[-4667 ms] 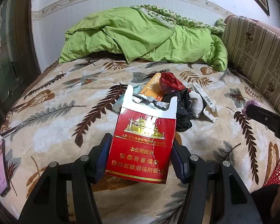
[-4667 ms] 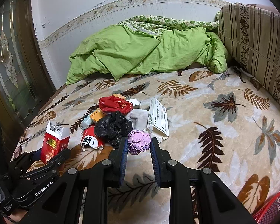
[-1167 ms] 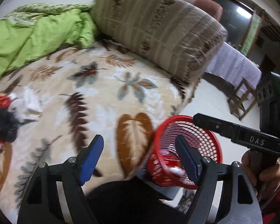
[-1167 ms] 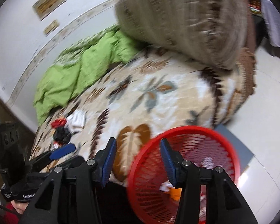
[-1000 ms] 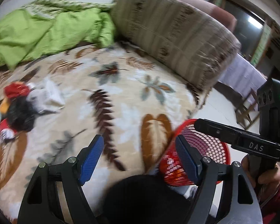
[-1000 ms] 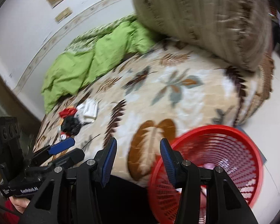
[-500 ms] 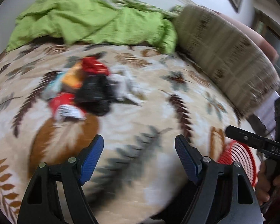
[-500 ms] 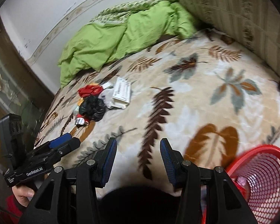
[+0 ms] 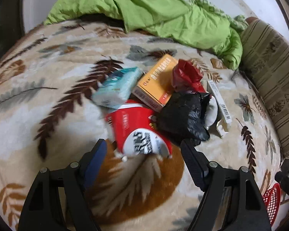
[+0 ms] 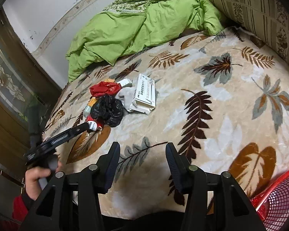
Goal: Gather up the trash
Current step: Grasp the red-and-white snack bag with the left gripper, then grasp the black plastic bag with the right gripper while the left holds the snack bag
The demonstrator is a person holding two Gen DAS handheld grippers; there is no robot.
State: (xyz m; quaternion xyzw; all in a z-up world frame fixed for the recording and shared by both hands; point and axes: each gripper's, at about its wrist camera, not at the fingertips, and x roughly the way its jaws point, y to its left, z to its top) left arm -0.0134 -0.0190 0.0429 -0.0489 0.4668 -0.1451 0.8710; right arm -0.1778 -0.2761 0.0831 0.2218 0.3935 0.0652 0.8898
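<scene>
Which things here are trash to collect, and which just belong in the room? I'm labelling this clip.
For the job:
- crushed red paper cup
- crumpled black plastic bag
- orange cardboard box
- pale blue tissue pack
- crumpled red plastic bag
- flat white printed carton
- red mesh basket

Just lying about:
- rumpled green quilt
- striped brown cushion
- leaf-patterned blanket

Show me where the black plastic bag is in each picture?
Left wrist view: black plastic bag sits right of centre, just beyond the open left gripper.
Right wrist view: it lies left of centre, in the trash pile.
Shared landmark: the crumpled red bag just behind it.
</scene>
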